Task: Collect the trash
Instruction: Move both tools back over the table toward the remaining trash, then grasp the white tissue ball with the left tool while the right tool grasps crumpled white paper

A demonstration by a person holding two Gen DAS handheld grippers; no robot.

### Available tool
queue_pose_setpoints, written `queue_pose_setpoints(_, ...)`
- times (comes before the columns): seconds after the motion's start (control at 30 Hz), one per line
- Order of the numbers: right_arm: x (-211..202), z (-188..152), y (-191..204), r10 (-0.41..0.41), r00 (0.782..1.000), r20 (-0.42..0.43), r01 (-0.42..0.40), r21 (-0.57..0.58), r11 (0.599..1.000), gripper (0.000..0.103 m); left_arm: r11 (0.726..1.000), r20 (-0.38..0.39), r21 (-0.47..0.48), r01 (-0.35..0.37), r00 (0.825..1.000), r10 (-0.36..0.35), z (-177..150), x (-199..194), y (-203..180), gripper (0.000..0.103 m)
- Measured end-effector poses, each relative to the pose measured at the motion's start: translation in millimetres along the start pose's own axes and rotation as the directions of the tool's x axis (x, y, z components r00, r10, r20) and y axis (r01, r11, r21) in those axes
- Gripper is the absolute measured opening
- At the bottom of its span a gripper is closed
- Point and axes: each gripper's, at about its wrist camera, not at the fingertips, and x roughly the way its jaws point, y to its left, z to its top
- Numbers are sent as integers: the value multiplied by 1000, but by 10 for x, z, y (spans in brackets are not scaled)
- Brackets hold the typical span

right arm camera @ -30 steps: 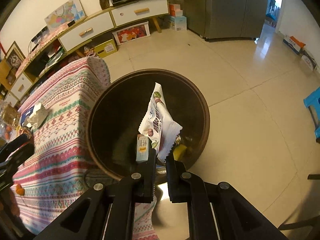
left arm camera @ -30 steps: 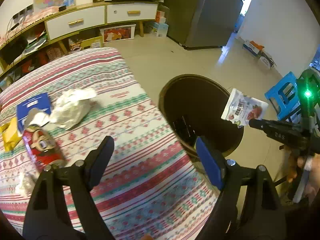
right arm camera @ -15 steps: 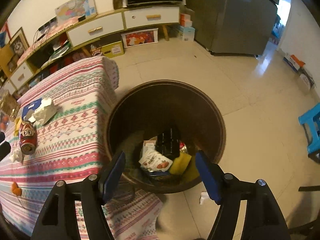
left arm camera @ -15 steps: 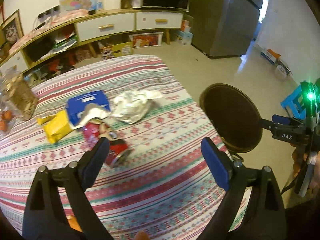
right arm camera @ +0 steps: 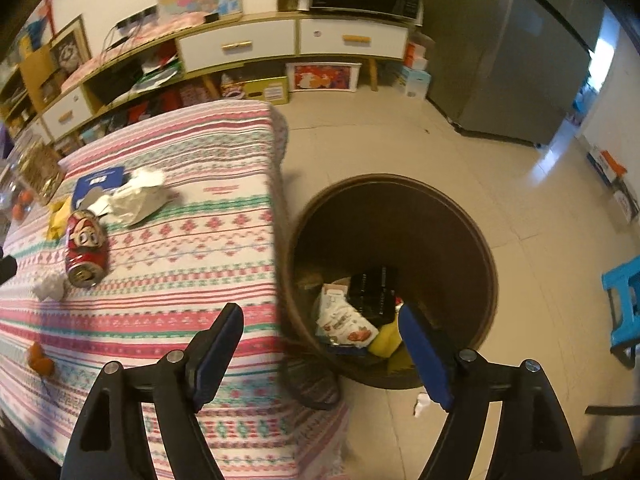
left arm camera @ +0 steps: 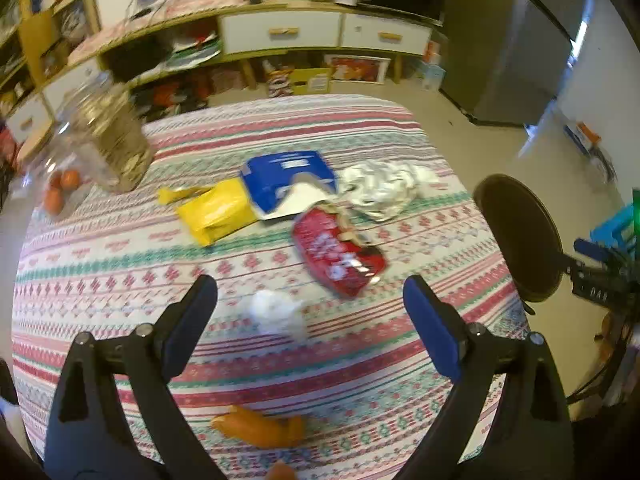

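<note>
My left gripper [left arm camera: 310, 308] is open and empty above the striped tablecloth [left arm camera: 120, 248], just short of a white crumpled tissue [left arm camera: 278, 314]. Beyond it lie a red can [left arm camera: 338, 256], a yellow packet [left arm camera: 216, 212], a blue packet [left arm camera: 286, 178], a white crumpled wrapper [left arm camera: 384, 188] and orange peel [left arm camera: 256, 430] near the front edge. My right gripper [right arm camera: 322, 334] is open and empty over the rim of the brown bin [right arm camera: 404, 220], which holds a snack wrapper [right arm camera: 346, 322] and other trash. The red can [right arm camera: 86, 250] and tissue [right arm camera: 50, 286] also show in the right wrist view.
A glass jar [left arm camera: 106, 140] and oranges [left arm camera: 60, 190] stand at the table's far left. The bin [left arm camera: 520, 240] sits on the floor off the table's right edge. A blue stool [right arm camera: 624, 304] is at the right. Low shelves [right arm camera: 240, 48] and a fridge [right arm camera: 500, 60] line the back.
The right gripper opened and the snack wrapper dropped into the bin. Both grippers have swung left toward the table; the left now faces the trash on the cloth.
</note>
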Motion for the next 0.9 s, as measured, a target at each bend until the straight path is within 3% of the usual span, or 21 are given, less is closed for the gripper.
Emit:
queue_pose_setpoints(0.27,64,69,531,58,998,-20,-59,-70,996,82,995,-59,-96,-29,998,23,-32,107,455,94)
queue_pose_setpoints(0.57,232,212,824,74,997,-36,-77,-71,995,83,988,-174,-144,53,982,-78,-116,474,576,94)
queue_pose_setpoints(0.7,287,231,880,76,996,-44,-79,-71,994,83,990,-226,-120,71,969,-97,-144,642,518,76)
queue_pose_setpoints(0.83,345,240,880,82,995,-58,-85,-58,995,83,988,-246,-117,104,960,-130,-152,765,468,74)
queue_pose_setpoints(0.9,373,244,876,83,994,-64,-86,-52,995,83,987,-258,-112,116,956,-142,-156,833,434,67)
